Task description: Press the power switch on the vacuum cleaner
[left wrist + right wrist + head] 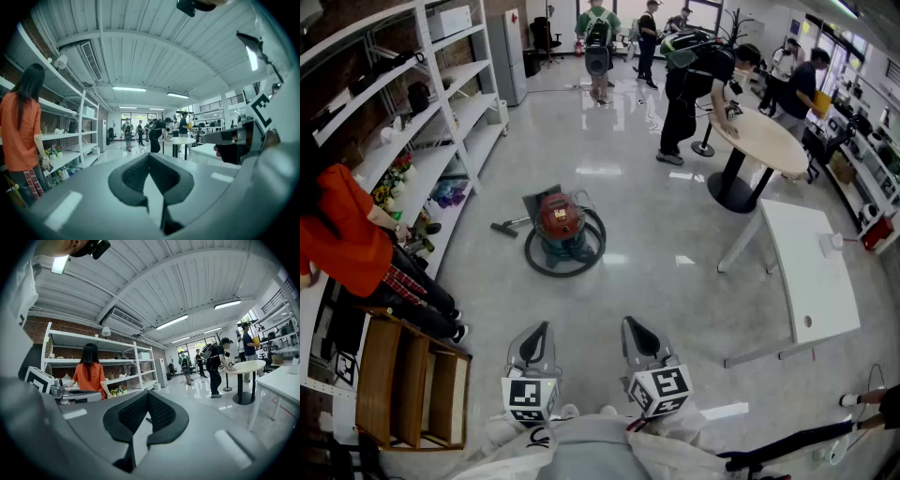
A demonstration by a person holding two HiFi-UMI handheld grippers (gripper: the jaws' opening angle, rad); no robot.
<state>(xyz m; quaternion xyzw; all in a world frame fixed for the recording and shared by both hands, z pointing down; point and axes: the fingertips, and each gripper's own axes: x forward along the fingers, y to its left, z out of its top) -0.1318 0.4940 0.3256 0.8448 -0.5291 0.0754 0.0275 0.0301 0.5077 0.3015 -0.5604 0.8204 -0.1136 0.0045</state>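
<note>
The vacuum cleaner [560,228] stands on the shiny floor ahead of me, with a red lid, a teal body and a black hose coiled round its base. Its floor nozzle [502,227] lies to its left. My left gripper [541,327] and right gripper [631,322] are held side by side low in the head view, well short of the vacuum and pointing toward it. Both are shut with nothing between the fingers. The left gripper [149,155] and the right gripper [148,393] views look level across the room; neither shows the vacuum.
White shelving [441,112] runs along the left, where a person in an orange top [342,239] stands. A wooden rack [408,394] sits at my near left. A white table [811,277] and a round table [759,141] stand on the right, several people beyond.
</note>
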